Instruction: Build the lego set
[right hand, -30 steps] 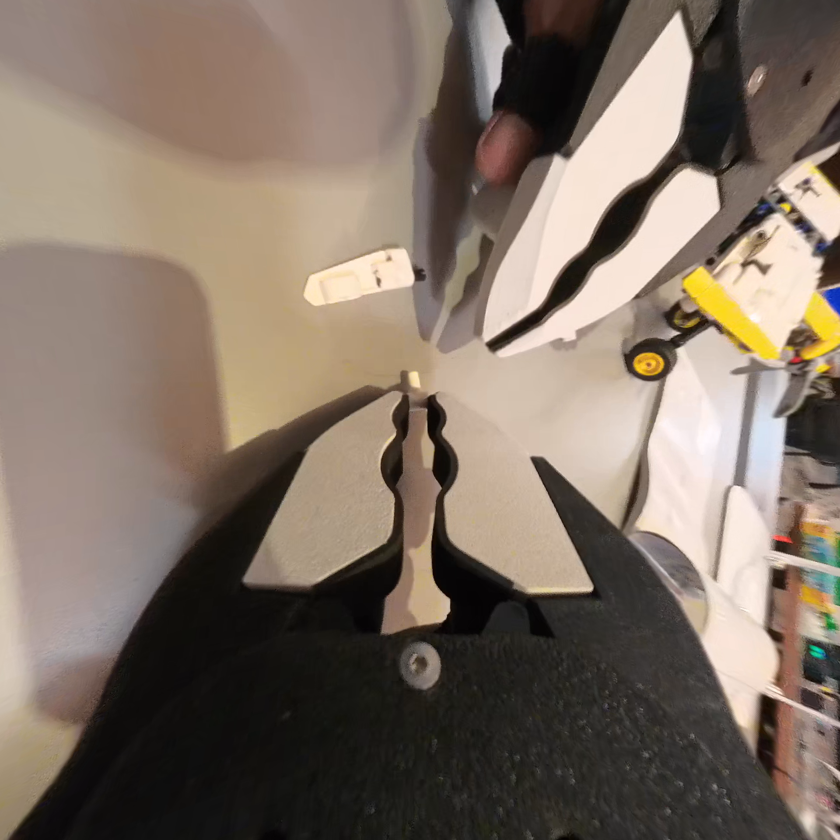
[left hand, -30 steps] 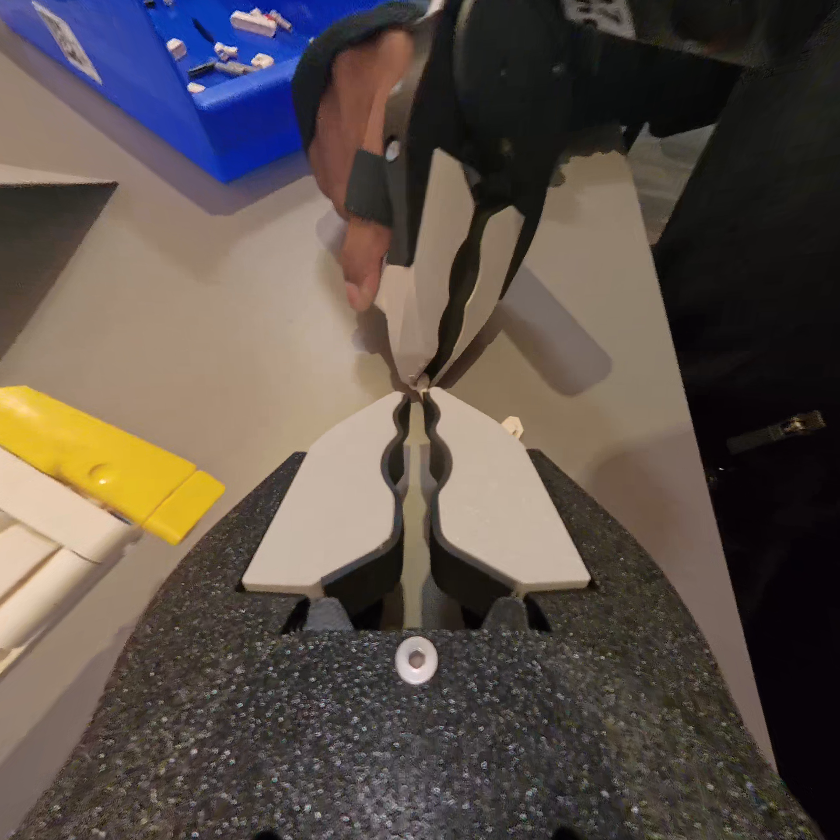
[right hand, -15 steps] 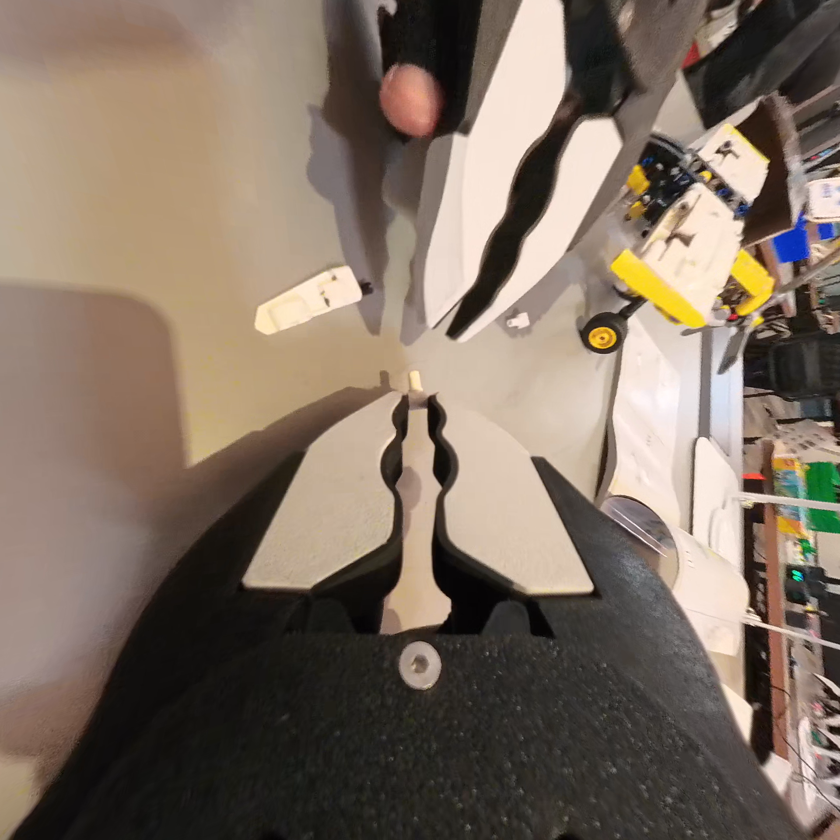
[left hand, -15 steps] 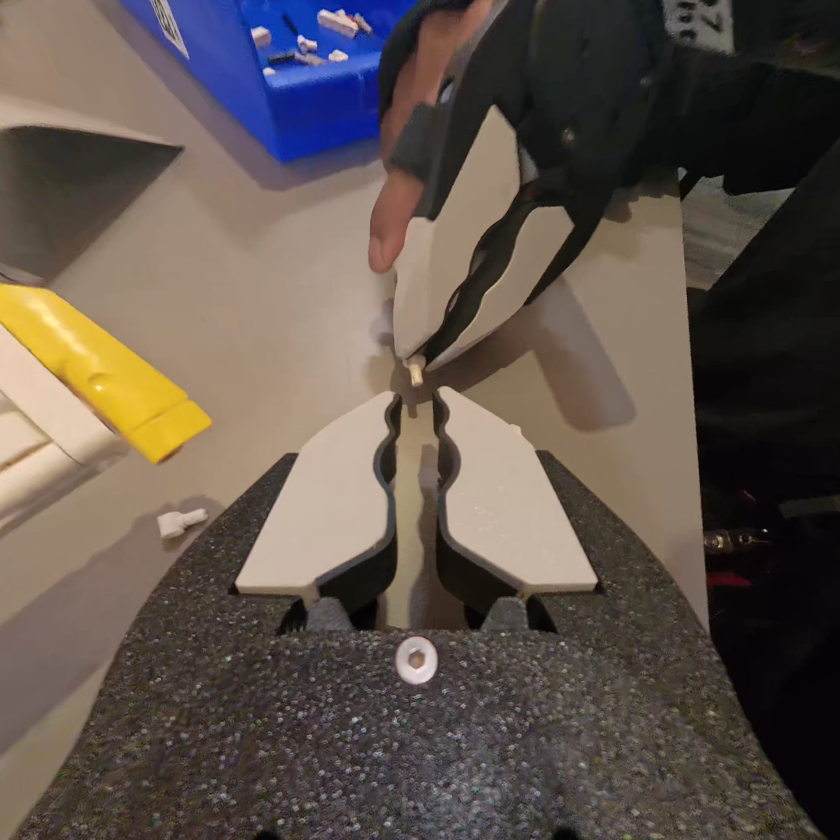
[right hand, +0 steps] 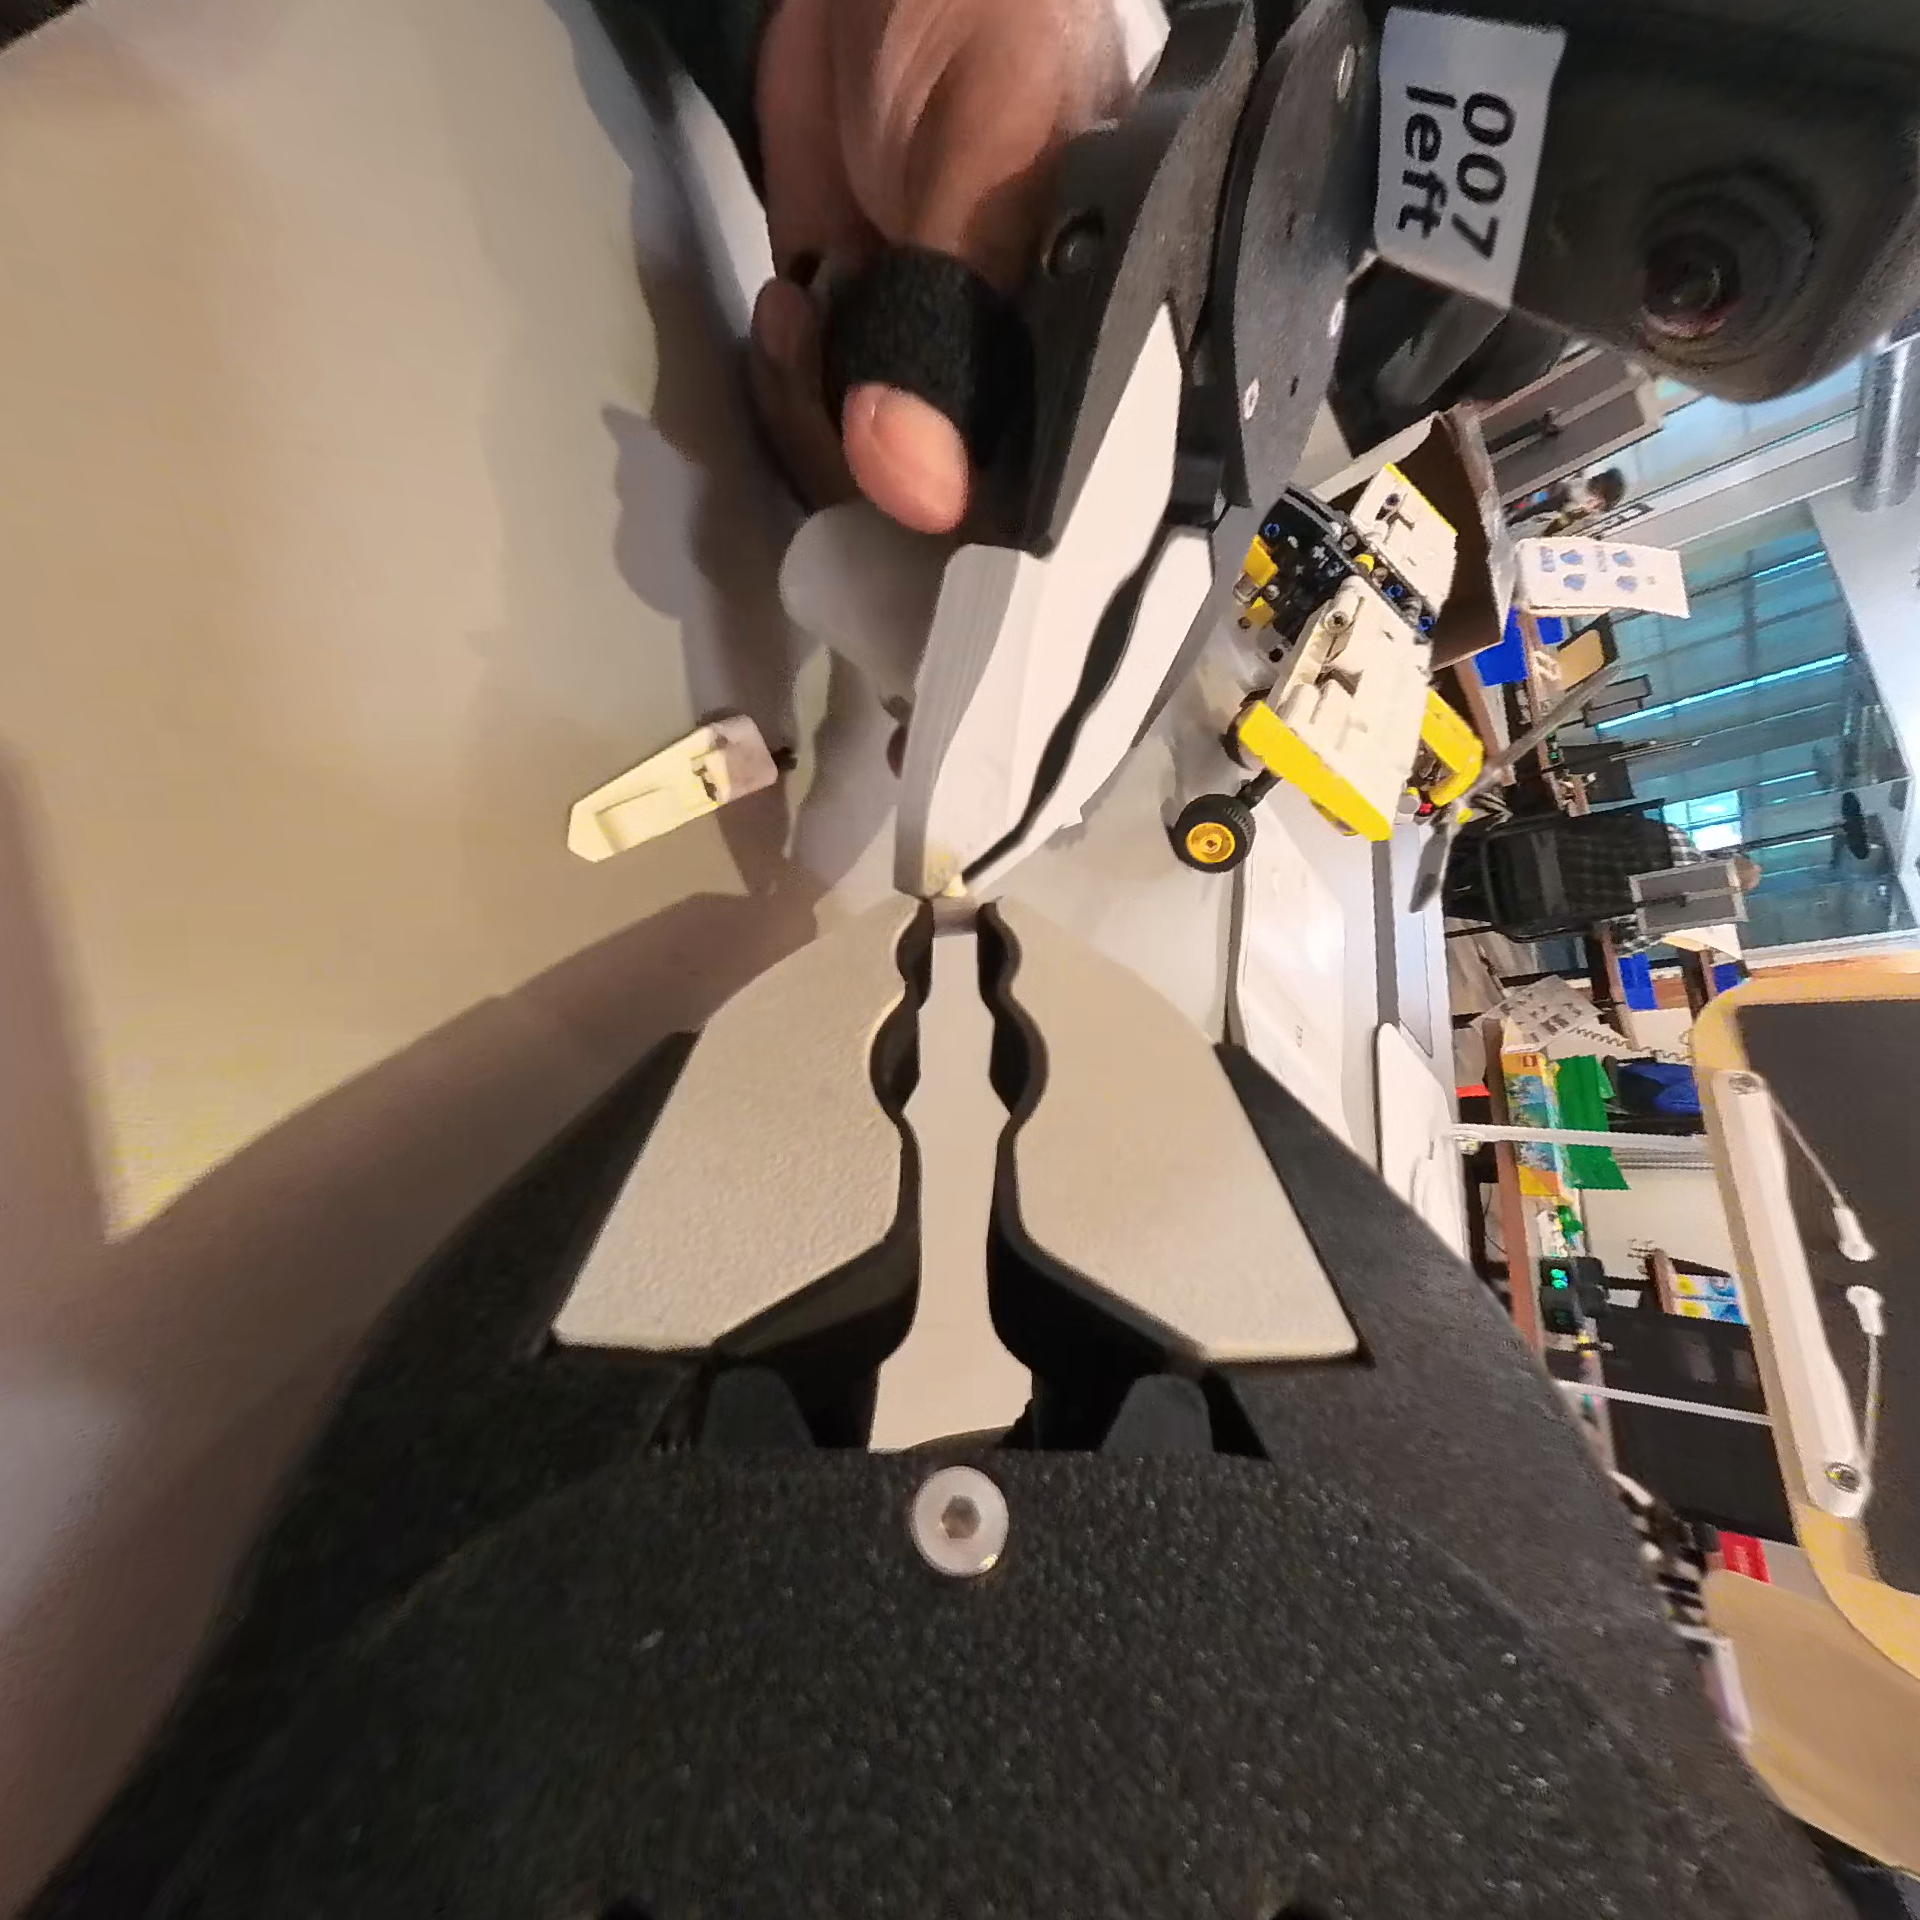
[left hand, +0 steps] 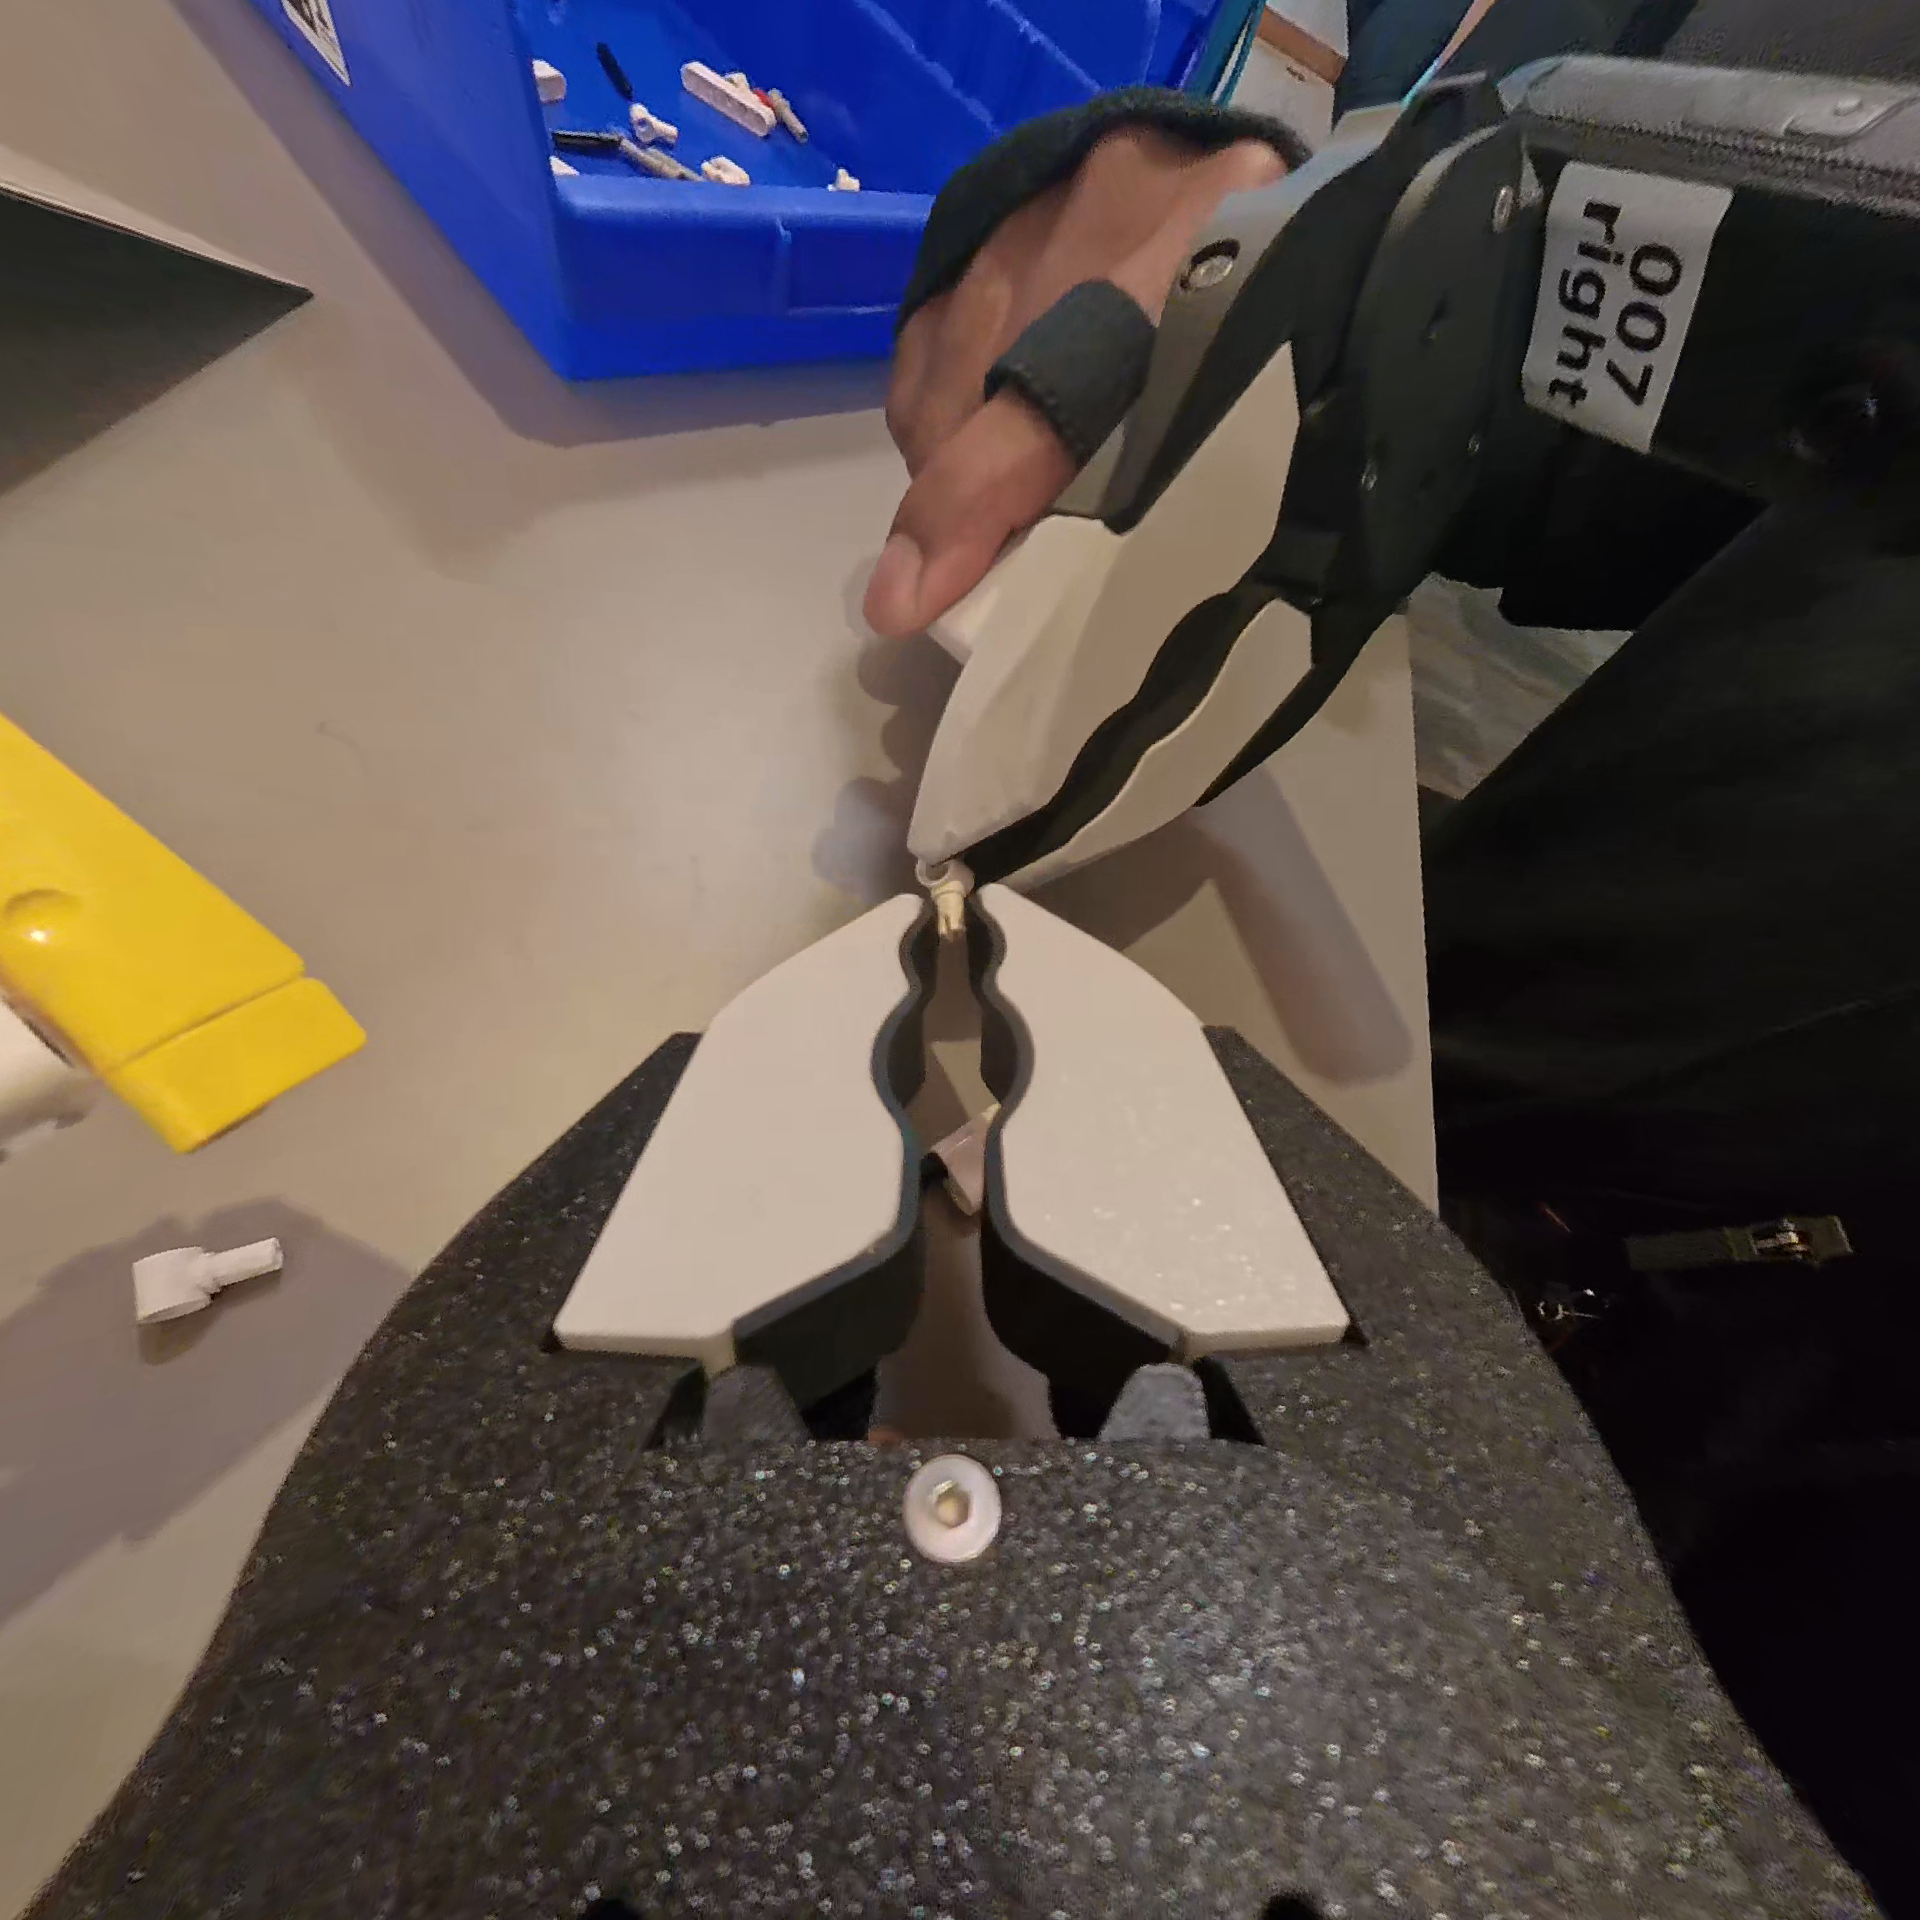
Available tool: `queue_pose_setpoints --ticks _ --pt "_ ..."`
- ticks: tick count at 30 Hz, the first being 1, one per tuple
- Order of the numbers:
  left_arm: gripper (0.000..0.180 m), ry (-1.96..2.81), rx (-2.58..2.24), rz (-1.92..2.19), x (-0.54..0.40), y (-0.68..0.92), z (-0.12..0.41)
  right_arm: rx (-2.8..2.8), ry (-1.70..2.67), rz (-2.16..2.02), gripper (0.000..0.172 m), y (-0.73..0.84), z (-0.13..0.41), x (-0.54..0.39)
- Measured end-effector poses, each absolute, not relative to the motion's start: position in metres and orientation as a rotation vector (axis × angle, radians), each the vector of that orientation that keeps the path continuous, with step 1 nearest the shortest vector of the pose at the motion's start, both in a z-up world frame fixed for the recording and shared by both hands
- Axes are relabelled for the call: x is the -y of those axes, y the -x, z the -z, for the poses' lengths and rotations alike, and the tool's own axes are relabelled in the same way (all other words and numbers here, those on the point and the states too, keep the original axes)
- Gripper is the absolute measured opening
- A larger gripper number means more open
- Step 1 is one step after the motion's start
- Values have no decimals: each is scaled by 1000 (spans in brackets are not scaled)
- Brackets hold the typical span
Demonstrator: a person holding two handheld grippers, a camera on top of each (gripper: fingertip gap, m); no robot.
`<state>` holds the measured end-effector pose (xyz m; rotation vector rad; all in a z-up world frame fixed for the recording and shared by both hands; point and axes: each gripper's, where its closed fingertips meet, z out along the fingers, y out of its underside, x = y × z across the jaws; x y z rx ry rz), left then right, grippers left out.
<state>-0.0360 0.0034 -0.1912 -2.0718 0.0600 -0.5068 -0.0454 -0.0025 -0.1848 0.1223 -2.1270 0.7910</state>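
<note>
Now, left hand-held gripper (left hand: 948,914): nearly closed on small cream peg (left hand: 945,909) | right hand-held gripper (right hand: 951,920): nearly closed, gripping same peg's pale head | both above tabletop (left hand: 520,727).

Directly ahead of your left gripper (left hand: 948,906), the right gripper (left hand: 940,868) and the hand (left hand: 997,416) holding it block the path, tip to tip. To your left, the bare tabletop (left hand: 582,644) gives passage, bounded by the blue bin (left hand: 665,249) beyond, the yellow-and-white model (left hand: 135,966) and a small grey connector (left hand: 203,1276). The table edge (left hand: 1418,935) closes the right side.
</note>
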Motion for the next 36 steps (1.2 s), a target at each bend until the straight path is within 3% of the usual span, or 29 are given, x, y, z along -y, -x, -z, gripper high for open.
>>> queue_pose_setpoints --ticks 15,20,36 --pt "5 1874 -585 -108 -6 42 182 2313 311 -1479 15 40 172 1" --pt "5 1864 -641 -153 -7 38 184 2334 300 -1498 7 37 175 3" --pt "4 1861 -578 -78 -6 37 182 2319 270 -1495 7 37 176 3"
